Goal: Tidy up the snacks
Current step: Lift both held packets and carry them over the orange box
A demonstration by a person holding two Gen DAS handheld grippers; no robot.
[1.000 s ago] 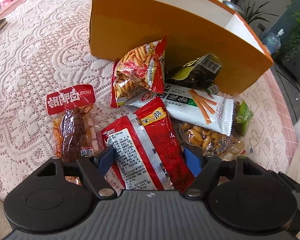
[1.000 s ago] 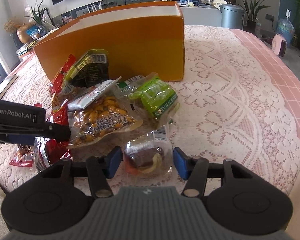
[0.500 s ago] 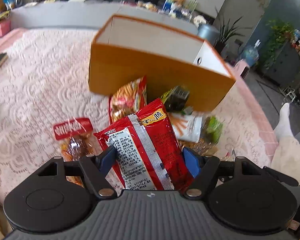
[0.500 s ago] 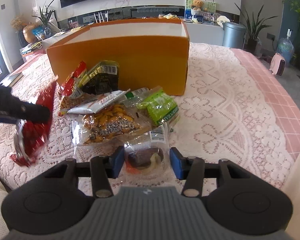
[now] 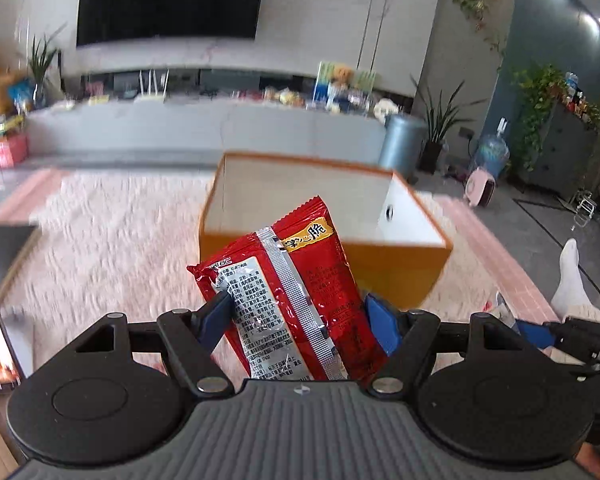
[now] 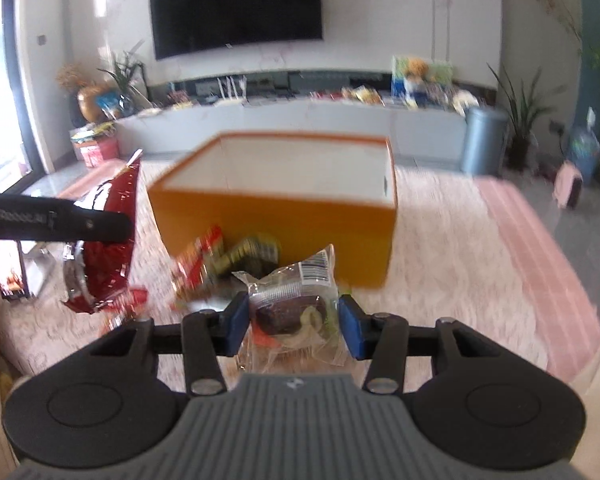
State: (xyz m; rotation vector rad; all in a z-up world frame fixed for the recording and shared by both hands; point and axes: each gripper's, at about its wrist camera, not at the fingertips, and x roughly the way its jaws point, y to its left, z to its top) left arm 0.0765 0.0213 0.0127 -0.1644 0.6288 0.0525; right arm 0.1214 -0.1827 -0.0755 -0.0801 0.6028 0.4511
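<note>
My left gripper [image 5: 298,316] is shut on a red snack packet [image 5: 288,292] and holds it in the air in front of the open orange box [image 5: 400,268]. The packet also shows in the right wrist view [image 6: 100,248], hanging from the left gripper's arm. My right gripper [image 6: 292,326] is shut on a clear packet with a dark snack [image 6: 296,300], lifted above the table. The orange box [image 6: 284,216] has a white inside and stands on the lace cloth. Several snack packets [image 6: 224,260] lie against its front wall.
A lace cloth [image 6: 440,248] covers the table. A dark book or tablet [image 5: 8,252] lies at the table's left edge. Behind are a TV wall, a long low cabinet, a grey bin [image 6: 484,140] and plants. A person's white-socked foot [image 5: 572,276] is at right.
Both grippers have risen from the table with their packets. The views now tilt up toward the box's open top and the room. The snack pile has dropped low in view.
</note>
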